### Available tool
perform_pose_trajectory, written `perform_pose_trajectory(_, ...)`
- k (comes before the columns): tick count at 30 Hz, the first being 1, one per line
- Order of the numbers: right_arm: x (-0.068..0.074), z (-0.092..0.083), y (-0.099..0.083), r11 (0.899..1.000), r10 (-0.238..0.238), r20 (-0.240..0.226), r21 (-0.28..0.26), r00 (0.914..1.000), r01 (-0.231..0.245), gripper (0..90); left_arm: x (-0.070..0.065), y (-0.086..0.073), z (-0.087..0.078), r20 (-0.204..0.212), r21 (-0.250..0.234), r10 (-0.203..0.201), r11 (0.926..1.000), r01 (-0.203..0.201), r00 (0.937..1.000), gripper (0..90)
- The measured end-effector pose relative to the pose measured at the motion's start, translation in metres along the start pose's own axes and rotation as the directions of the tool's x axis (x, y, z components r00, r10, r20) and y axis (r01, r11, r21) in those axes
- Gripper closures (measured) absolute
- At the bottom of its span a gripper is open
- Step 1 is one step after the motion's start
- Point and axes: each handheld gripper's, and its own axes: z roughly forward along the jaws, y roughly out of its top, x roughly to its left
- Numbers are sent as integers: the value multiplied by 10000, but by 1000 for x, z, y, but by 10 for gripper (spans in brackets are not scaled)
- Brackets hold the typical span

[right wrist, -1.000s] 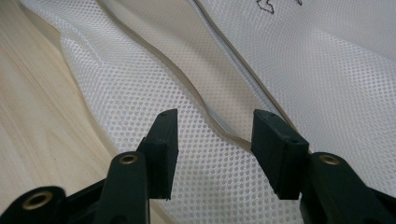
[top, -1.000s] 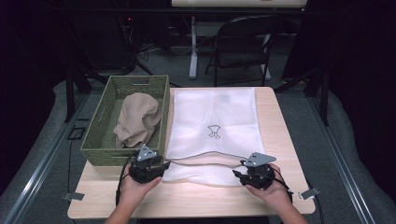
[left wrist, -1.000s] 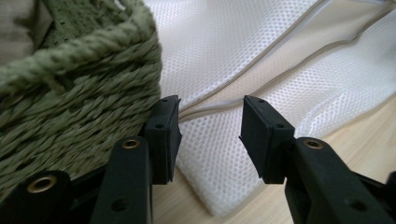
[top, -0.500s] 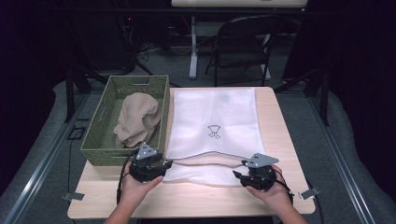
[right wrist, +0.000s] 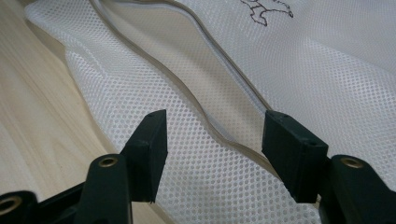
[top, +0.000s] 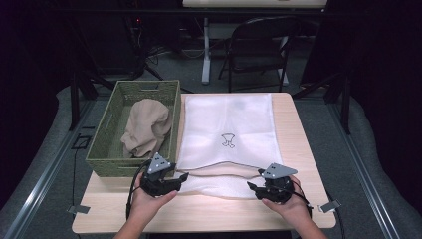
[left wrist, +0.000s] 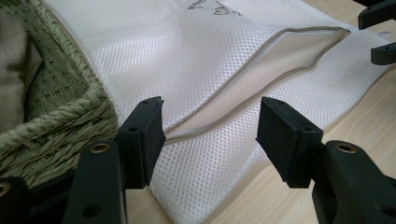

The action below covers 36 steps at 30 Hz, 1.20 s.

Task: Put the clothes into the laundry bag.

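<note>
A white mesh bag with a small black drawing lies flat on the wooden table. Its beige-trimmed mouth gapes at the near end. My left gripper sits at the bag's near left corner. Its jaws have just been opening and stand apart, with the mesh edge between them untouched. My right gripper is at the near right corner. Its jaws have also been opening and stand wide over the trimmed edge, with the pads off the mesh.
A green woven basket stands left of the bag, close to my left gripper, and holds a beige cloth. Its rope rim is beside the left jaw. A folding chair stands beyond the table's far edge.
Both hands have kept their places at the bag's near corners. The jaws of both grippers look slightly wider apart than before.
</note>
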Motion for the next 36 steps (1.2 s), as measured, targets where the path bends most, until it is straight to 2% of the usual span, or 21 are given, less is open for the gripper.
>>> perform_pose_trajectory(7,-2,-1,-1,9999,121,34,-88,9999,-121,394,-4,3,-2,-104,-72,104,9999,-105,9999,398)
perform_pose_trajectory(8,-3,-1,-2,9999,109,18,-86,9999,-109,395,-5,4,-3,-154,64,69,10000,-68,9999,407)
perform_pose_trajectory(11,-2,-1,-2,9999,125,27,-28,9999,-125,395,-6,5,-4,-61,123,-40,9999,40,10000,418)
perform_pose_trajectory(17,-1,1,-2,9999,109,-72,-79,9999,-110,395,-9,10,-11,-11,134,46,9999,-46,10000,425)
perform_pose_trajectory(23,-1,0,-2,9999,137,-79,-7,9999,-137,396,-6,11,-11,87,246,-112,9996,110,9999,424)
perform_pose_trajectory(26,-1,1,-2,9999,145,-88,-9,9999,-145,396,-3,13,-13,125,196,-58,9998,56,9999,428)
perform_pose_trajectory(31,-1,0,-2,9997,257,-207,-46,9995,-258,395,1,16,-22,-35,20,-170,9999,170,9999,427)
perform_pose_trajectory(32,-1,0,-2,9996,284,-237,-68,9993,-285,395,4,17,-26,-136,-149,-274,9995,272,9995,427)
perform_pose_trajectory(36,-1,0,-2,9996,278,-231,-65,9993,-279,395,11,17,-35,-359,-304,-505,9983,494,9981,427)
